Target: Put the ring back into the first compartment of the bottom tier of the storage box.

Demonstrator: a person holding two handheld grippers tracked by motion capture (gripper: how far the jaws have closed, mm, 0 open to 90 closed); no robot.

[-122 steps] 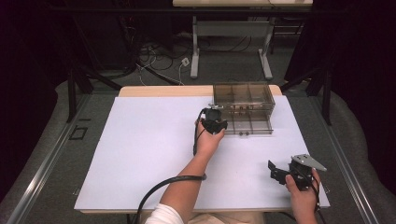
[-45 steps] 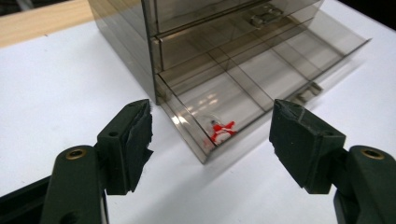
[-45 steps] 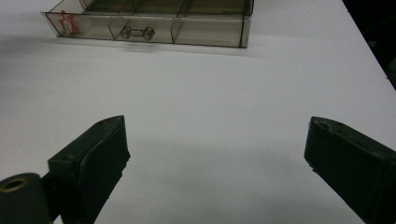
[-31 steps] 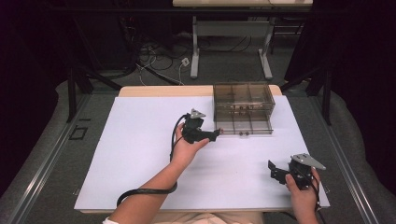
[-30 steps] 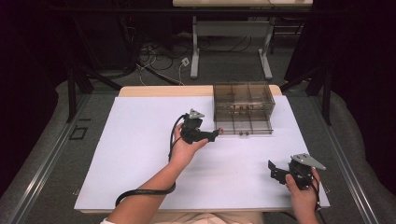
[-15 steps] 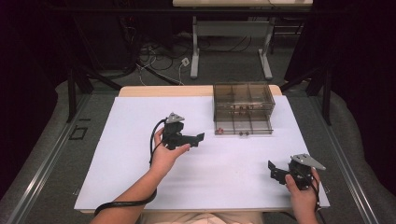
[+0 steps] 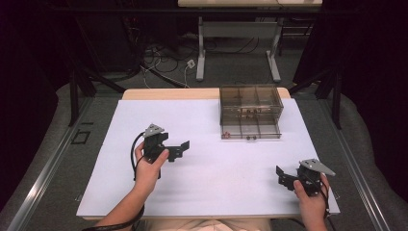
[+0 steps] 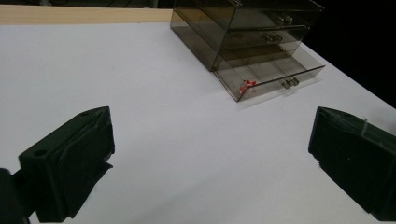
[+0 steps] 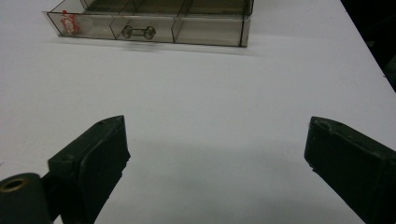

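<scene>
A smoky clear drawer cabinet is sitting at the far right part of the white table, its back near the table's far wooden edge. Its bottom drawer is standing pulled out toward the person, and a small red piece is lying in the drawer's corner compartment, at the left end as the high view shows it. A small metal handle is showing on the drawer's front wall.

The left gripper is hovering over the middle left of the table, well apart from the cabinet and pointing toward it. Its jaws have just been opening and are standing wide, with nothing but bare table between them. The left hand is wrapping around its body.

The right gripper is resting near the table's near right corner, held by the right hand. Its jaws are spread wide too, holding nothing, and facing the open drawer from a distance.
</scene>
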